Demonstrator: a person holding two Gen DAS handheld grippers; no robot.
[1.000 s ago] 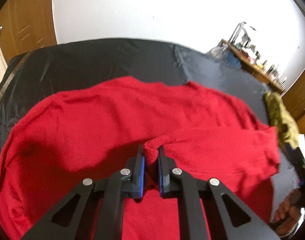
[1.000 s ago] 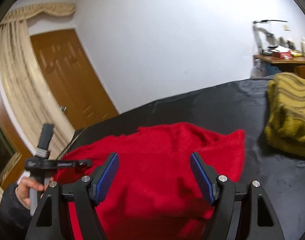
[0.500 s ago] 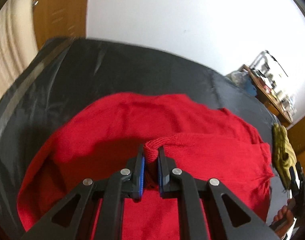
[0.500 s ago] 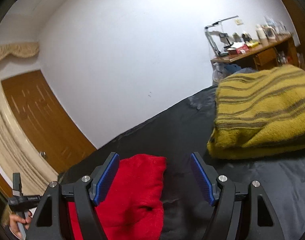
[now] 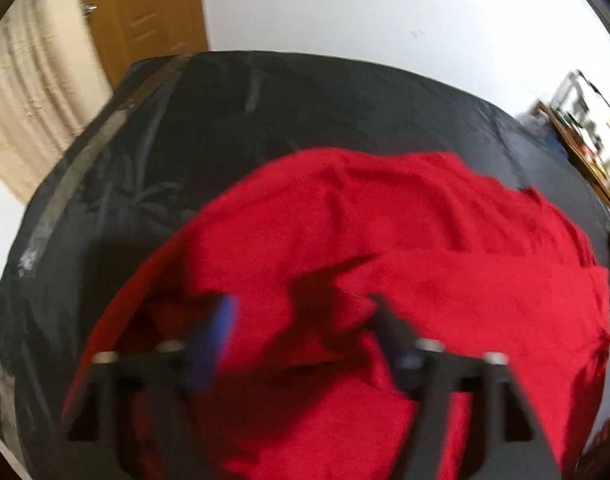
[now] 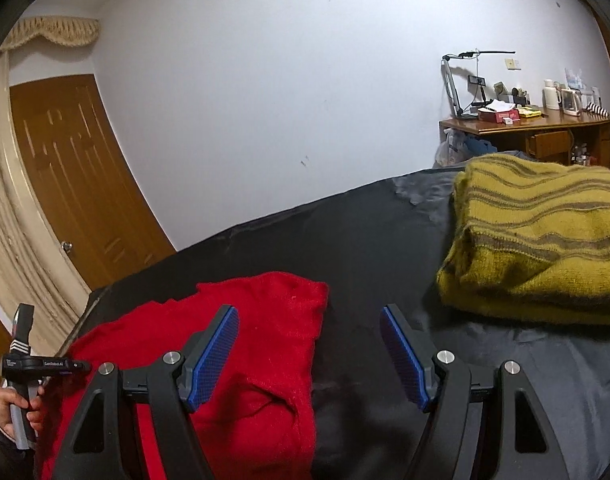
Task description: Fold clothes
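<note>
Left wrist view: the left hand-held gripper (image 5: 305, 320) is opening its jaws above the red sweater (image 5: 405, 260); nothing is clamped between them, and the picture is blurring. The sweater is lying spread on the black bed cover (image 5: 185, 120).

Right wrist view: the right hand-held gripper (image 6: 310, 344) is standing with jaws wide apart, holding nothing, its left finger over the sweater's folded edge. A folded yellow striped sweater (image 6: 545, 232) is lying well apart on the right

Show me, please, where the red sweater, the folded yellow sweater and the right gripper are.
red sweater (image 5: 405, 240): left wrist view, its middle.
folded yellow sweater (image 6: 537, 240): right wrist view, its top.
right gripper (image 6: 310, 354): right wrist view, midway between its fingertips.
</note>
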